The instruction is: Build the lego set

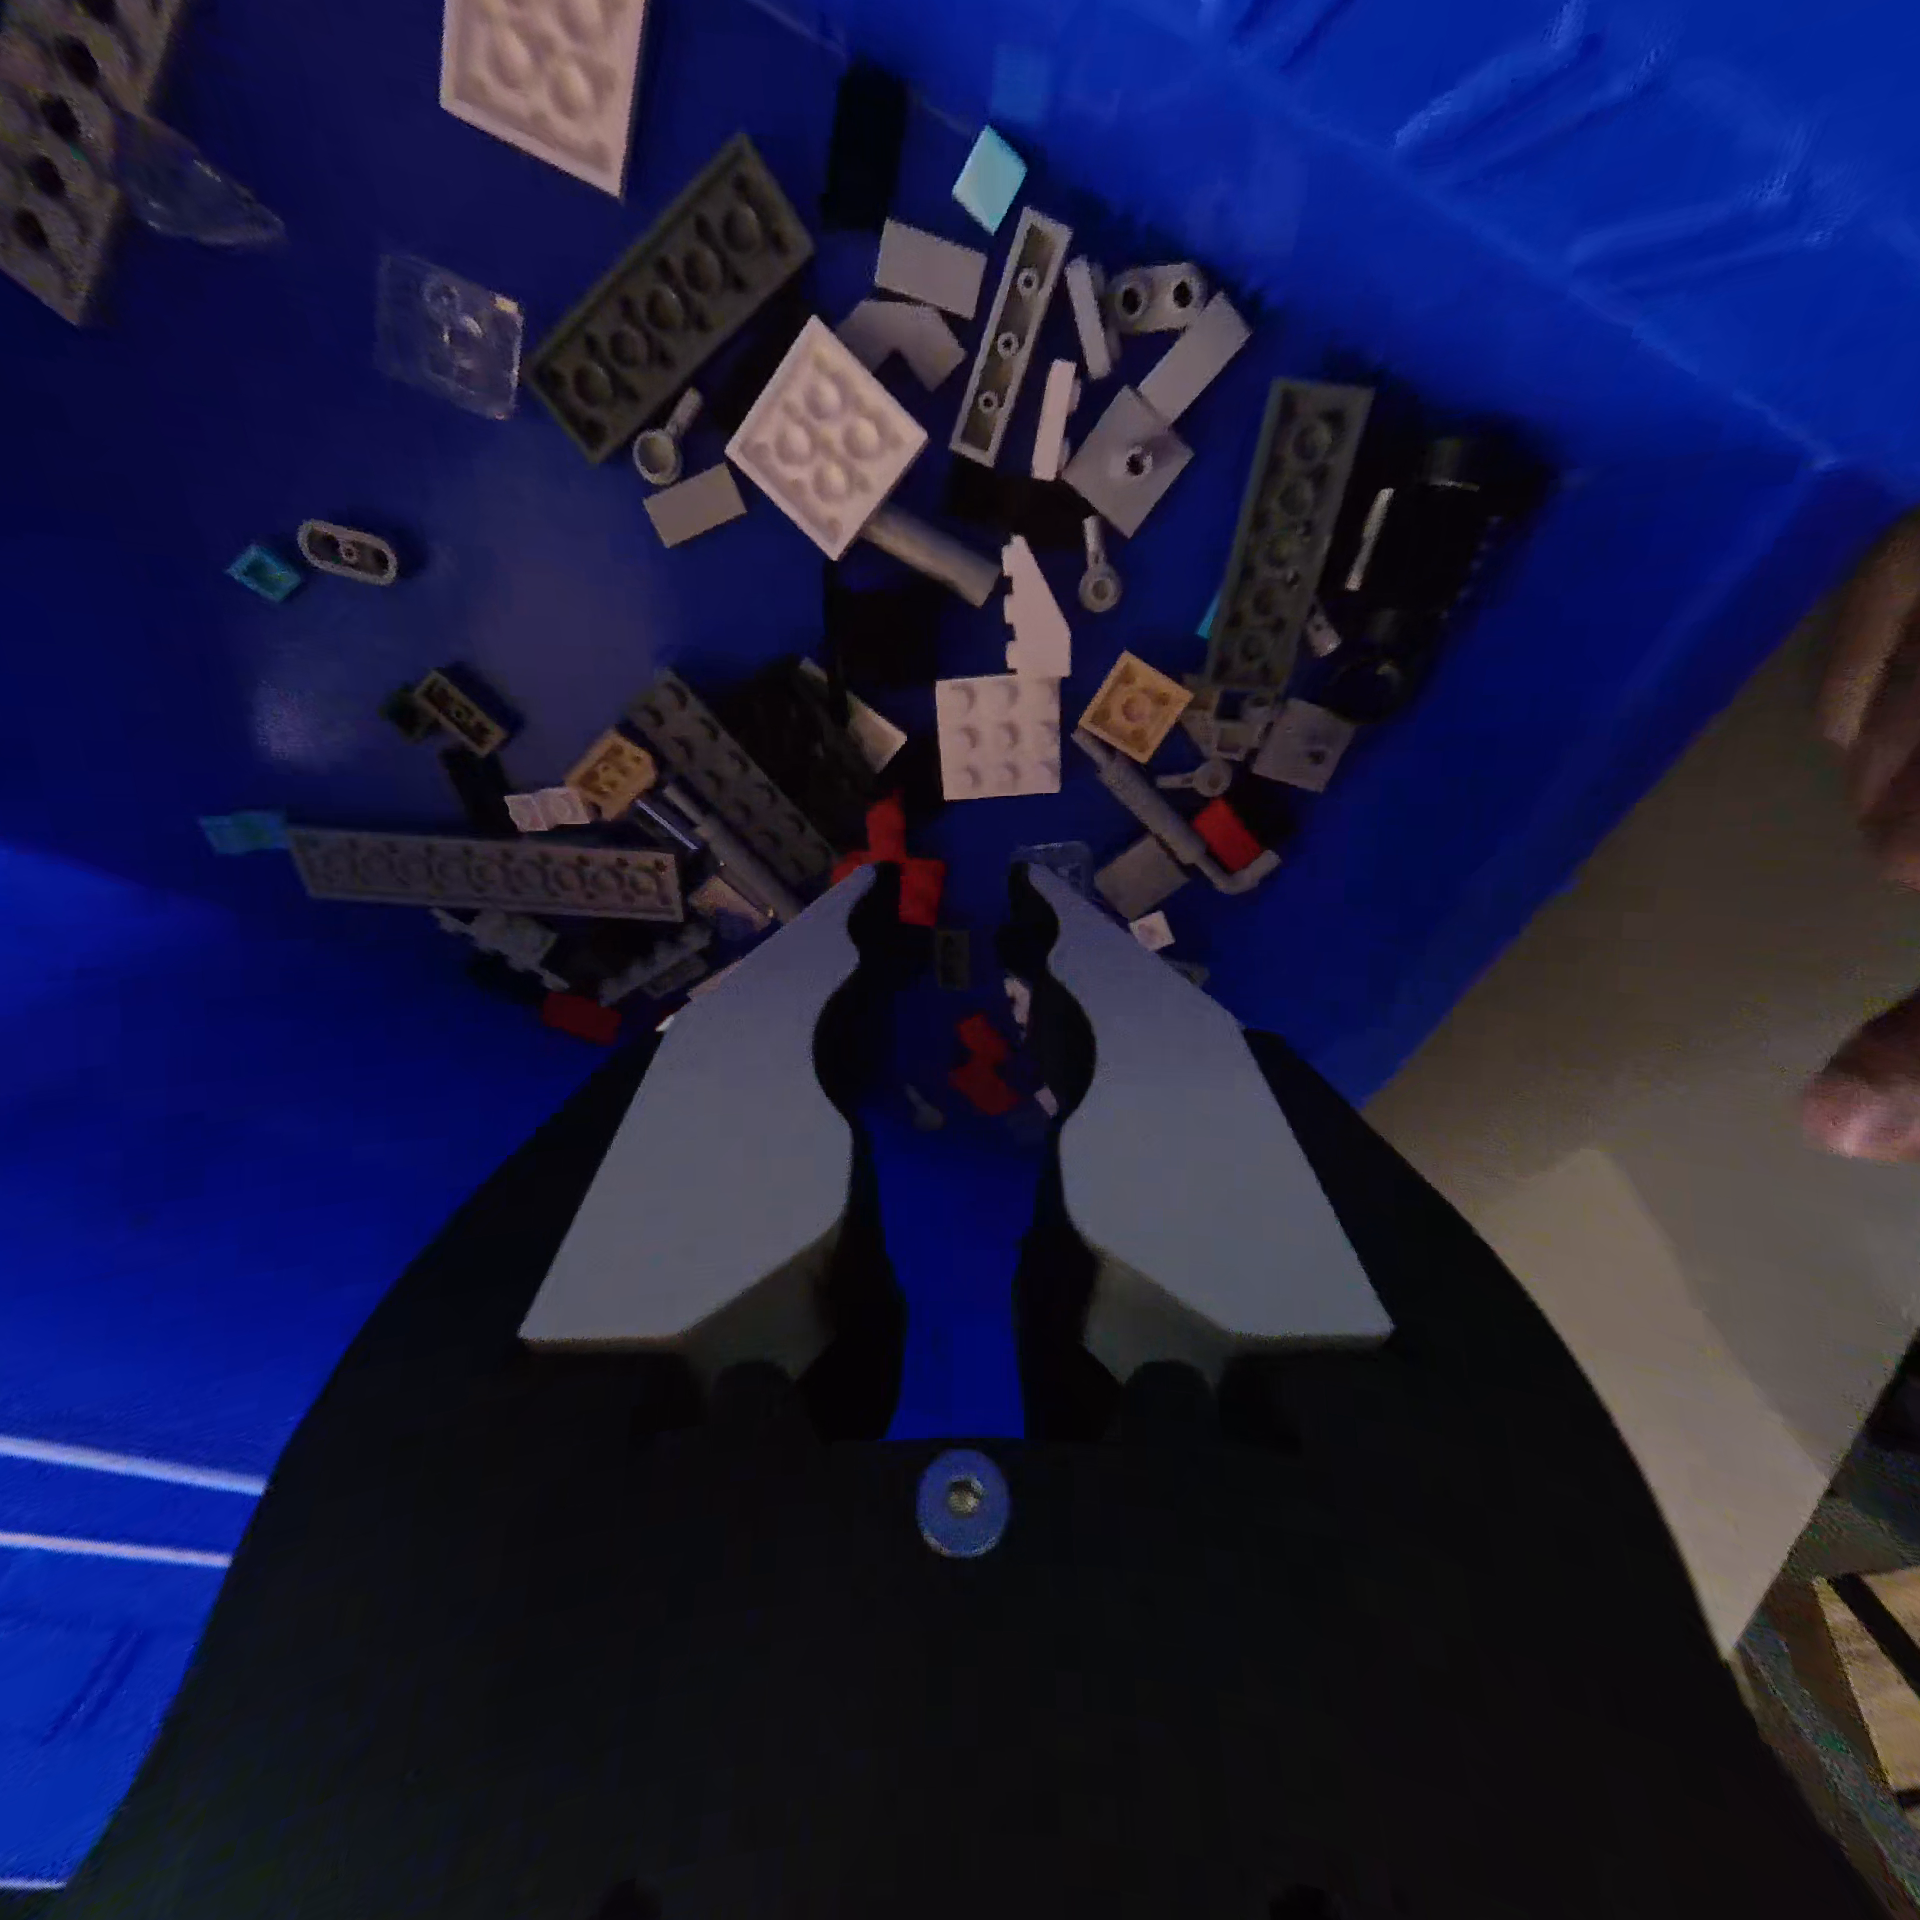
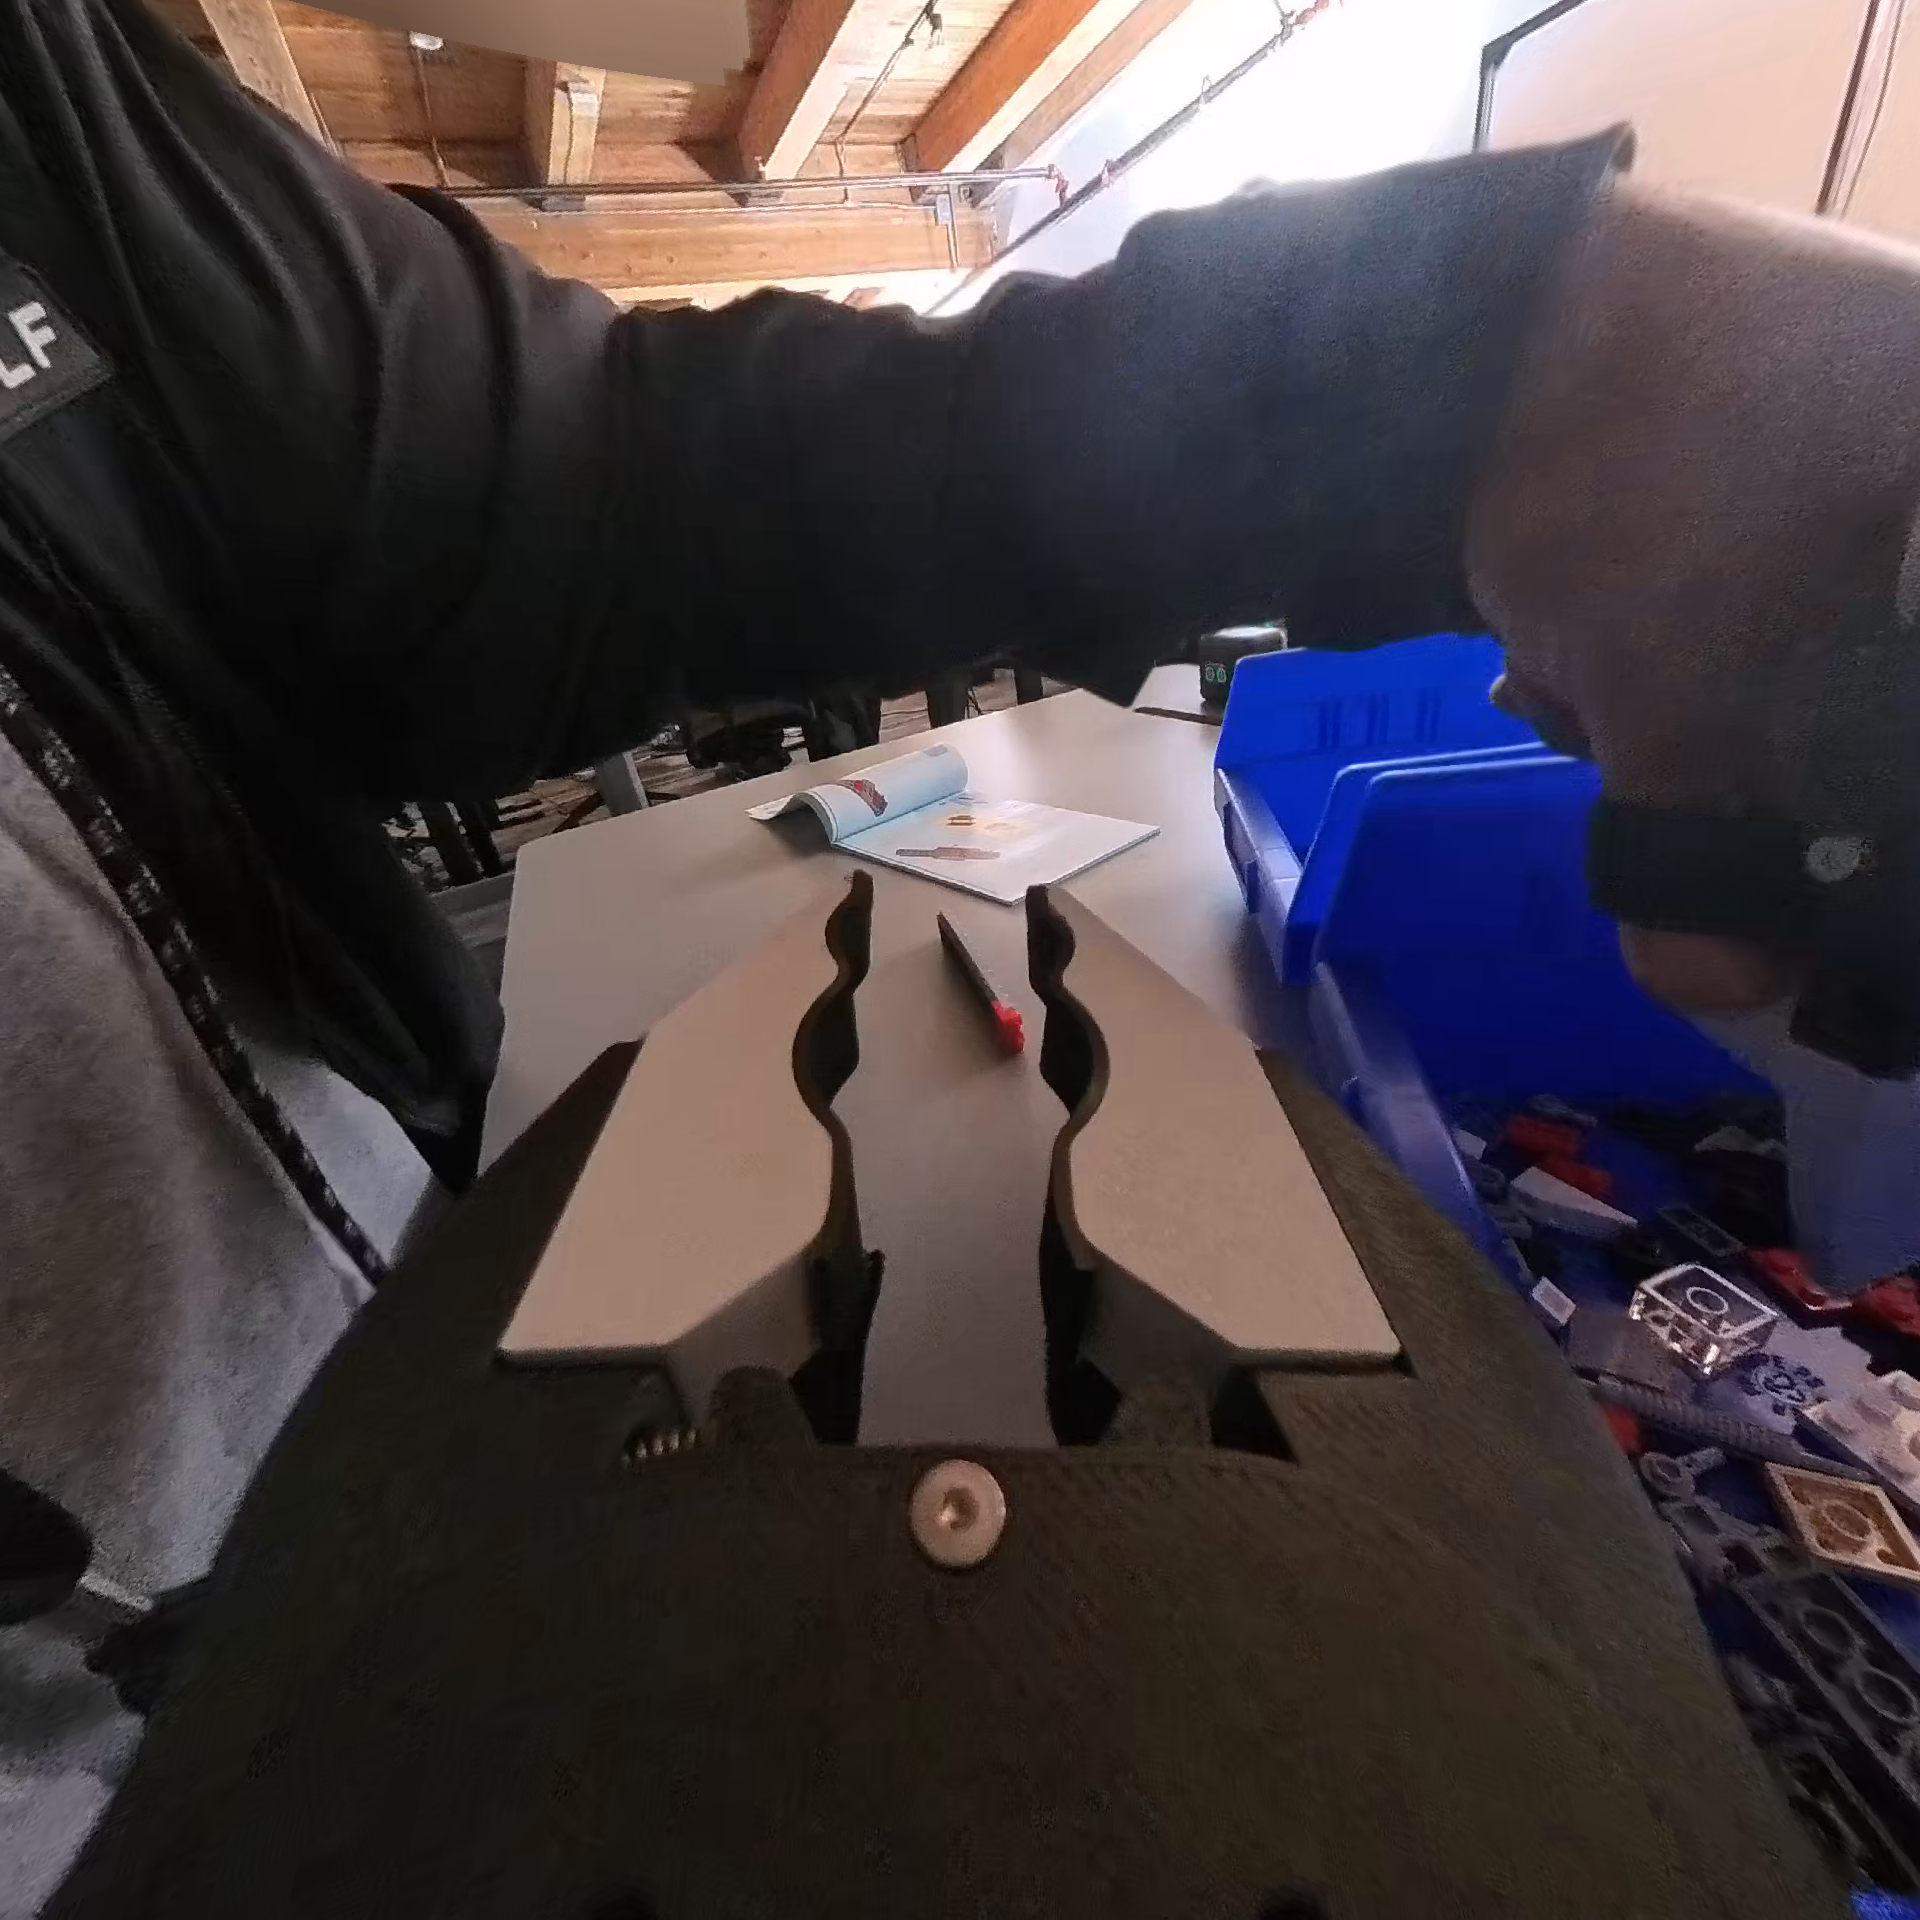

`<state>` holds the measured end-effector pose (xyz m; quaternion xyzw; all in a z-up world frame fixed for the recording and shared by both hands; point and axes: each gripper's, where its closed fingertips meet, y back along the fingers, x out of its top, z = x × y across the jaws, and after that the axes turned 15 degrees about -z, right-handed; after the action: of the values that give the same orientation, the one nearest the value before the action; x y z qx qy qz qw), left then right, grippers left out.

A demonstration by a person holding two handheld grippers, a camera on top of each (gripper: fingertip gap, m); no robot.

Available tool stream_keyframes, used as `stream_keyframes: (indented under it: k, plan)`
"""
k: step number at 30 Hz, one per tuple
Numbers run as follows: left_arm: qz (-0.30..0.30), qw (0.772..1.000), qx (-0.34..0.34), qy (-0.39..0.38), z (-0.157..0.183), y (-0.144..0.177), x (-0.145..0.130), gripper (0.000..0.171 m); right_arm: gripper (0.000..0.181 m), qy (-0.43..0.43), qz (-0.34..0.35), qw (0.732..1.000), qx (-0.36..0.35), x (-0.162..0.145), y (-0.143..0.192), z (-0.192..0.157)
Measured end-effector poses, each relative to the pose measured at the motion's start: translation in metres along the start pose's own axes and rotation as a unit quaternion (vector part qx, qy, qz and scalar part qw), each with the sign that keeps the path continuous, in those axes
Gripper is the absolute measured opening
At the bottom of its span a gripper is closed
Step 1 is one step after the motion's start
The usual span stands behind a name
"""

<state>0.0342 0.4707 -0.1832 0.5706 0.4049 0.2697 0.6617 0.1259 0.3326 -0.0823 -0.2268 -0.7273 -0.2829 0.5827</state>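
Observation:
My left gripper point(image 1: 951, 883) is open and empty, pointing down into a blue bin point(image 1: 1455, 260) over a pile of loose lego pieces. Small red pieces point(image 1: 904, 862) lie at and between its fingertips. White square plates point(image 1: 826, 436), a dark grey long plate point(image 1: 670, 296) and a tan piece point(image 1: 1135, 707) lie farther in. My right gripper point(image 2: 948, 894) is open and empty above the grey table point(image 2: 644, 914). A thin black assembly with a red end point(image 2: 982, 982) lies on the table between its fingers. An open instruction booklet point(image 2: 966, 826) lies beyond.
The blue bin point(image 2: 1455, 883) stands to the right of my right gripper, with loose pieces and a clear brick point(image 2: 1699, 1320) in it. A person's dark sleeve point(image 2: 831, 499) and hand point(image 2: 1714, 623) reach across above the table into the bin. A hand shows at the right edge in the left wrist view point(image 1: 1881, 727). The gap from one gripper's tips to the other's is roughly 20 cm. From my left tips it is roughly 9 cm to the dark grey long plate point(image 1: 670, 296); from my right, 25 cm.

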Motion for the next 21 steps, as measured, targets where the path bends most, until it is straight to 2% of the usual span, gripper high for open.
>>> stream_keyframes:
  k: [7, 16, 21]
  plan:
    - [-0.023, 0.999, 0.024, -0.009, -0.008, -0.016, 0.0, 0.019, 0.032, -0.001, 0.003, 1.0, -0.002, 0.0, 0.002, 0.001]
    - [-0.037, 0.998, 0.045, -0.016, -0.015, -0.022, 0.003, 0.018, 0.032, -0.008, 0.004, 1.0, 0.0, 0.001, 0.002, 0.002]
    - [-0.035, 0.998, 0.039, -0.022, -0.012, -0.023, 0.004, 0.009, 0.032, -0.016, 0.007, 1.0, 0.001, 0.001, 0.003, 0.004]
